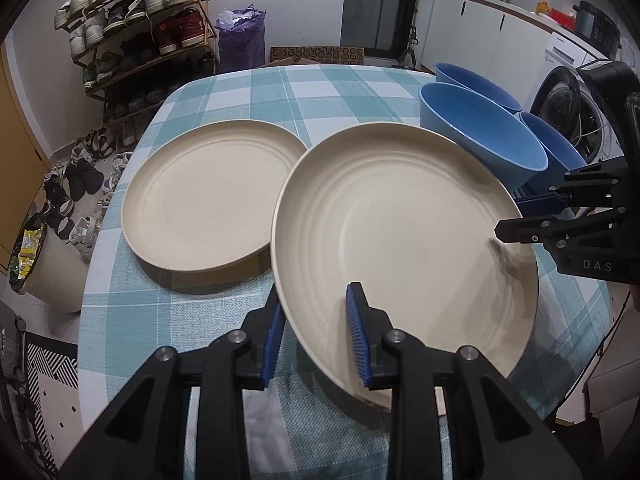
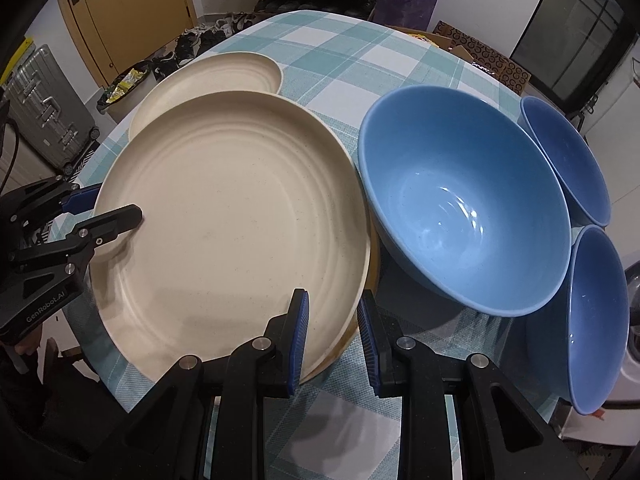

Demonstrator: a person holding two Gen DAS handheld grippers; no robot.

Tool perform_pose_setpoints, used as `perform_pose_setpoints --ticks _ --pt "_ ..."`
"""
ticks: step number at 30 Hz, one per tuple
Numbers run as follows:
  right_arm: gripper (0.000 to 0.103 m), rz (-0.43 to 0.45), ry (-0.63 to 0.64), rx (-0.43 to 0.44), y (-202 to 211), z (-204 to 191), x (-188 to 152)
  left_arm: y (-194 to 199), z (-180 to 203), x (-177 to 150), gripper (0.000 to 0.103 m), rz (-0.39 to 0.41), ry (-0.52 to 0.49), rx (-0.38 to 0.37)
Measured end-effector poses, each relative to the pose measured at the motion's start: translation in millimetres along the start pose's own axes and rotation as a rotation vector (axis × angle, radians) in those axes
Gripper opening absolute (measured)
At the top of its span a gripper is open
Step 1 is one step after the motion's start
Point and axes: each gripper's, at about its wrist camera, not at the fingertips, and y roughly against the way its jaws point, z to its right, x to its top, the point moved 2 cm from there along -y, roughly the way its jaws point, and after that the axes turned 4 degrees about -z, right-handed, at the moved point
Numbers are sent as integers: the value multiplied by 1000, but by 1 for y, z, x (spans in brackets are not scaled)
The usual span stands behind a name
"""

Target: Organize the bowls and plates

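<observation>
Both grippers hold one large cream plate [image 1: 400,220] by opposite rims, slightly tilted just above the checked tablecloth [image 1: 320,88]. My left gripper [image 1: 316,336] is shut on its near rim, blue pads on either side of the edge. My right gripper [image 2: 333,340] is shut on the same plate [image 2: 232,208] at the other rim, next to the bowls. Each gripper shows in the other's view: right gripper [image 1: 520,216], left gripper [image 2: 116,208]. A second cream plate [image 1: 208,192] lies flat on the table beyond it. Three blue bowls stand alongside: a big bowl [image 2: 464,208] and two smaller bowls [image 2: 568,160], [image 2: 596,320].
A tan rim [image 2: 374,264] peeks out under the held plate beside the big bowl. Off the table's far side are a shoe rack [image 1: 140,20], shoes on the floor, a purple bag [image 1: 240,36] and a white bin [image 1: 52,268]. A washing machine [image 1: 568,100] stands behind the bowls.
</observation>
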Motion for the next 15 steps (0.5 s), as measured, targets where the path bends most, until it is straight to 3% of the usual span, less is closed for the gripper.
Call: perform_pose_setpoints --ticks 15 --pt "25 -31 33 -51 -8 -3 -3 -11 1 0 28 -16 -12 14"
